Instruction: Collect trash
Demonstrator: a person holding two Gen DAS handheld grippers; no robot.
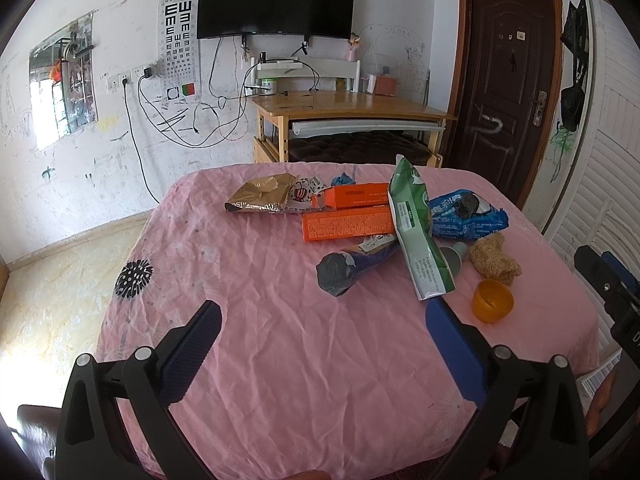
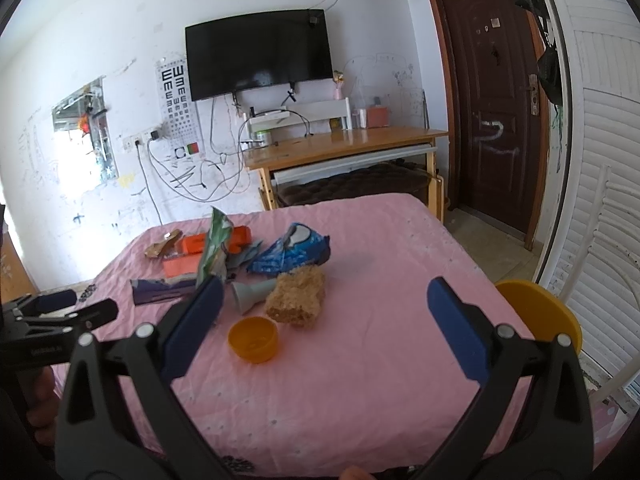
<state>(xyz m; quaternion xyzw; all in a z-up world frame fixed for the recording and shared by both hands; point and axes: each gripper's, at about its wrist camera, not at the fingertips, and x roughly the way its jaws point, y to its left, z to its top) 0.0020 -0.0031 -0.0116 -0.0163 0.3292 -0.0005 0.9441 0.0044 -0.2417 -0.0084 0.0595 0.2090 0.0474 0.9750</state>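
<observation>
Trash lies on a pink tablecloth (image 1: 260, 300): a green pouch (image 1: 416, 232), two orange boxes (image 1: 348, 224), a blue snack bag (image 1: 468, 214), a brown wrapper (image 1: 260, 196), a purple tube (image 1: 352, 266), a tan sponge (image 1: 494, 260) and an orange cup (image 1: 492, 300). My left gripper (image 1: 322, 320) is open and empty above the near cloth, short of the pile. My right gripper (image 2: 324, 300) is open and empty, with the orange cup (image 2: 253, 339), the sponge (image 2: 296, 296) and a grey funnel (image 2: 250, 294) between and just beyond its fingers. The blue bag (image 2: 290, 254) lies further back.
A wooden desk (image 1: 352, 108) stands behind the table under a wall television (image 1: 276, 0). A dark door (image 1: 508, 92) is at the right. A yellow round seat (image 2: 536, 312) sits beside the table's right edge. The left gripper shows at the right view's left edge (image 2: 48, 320).
</observation>
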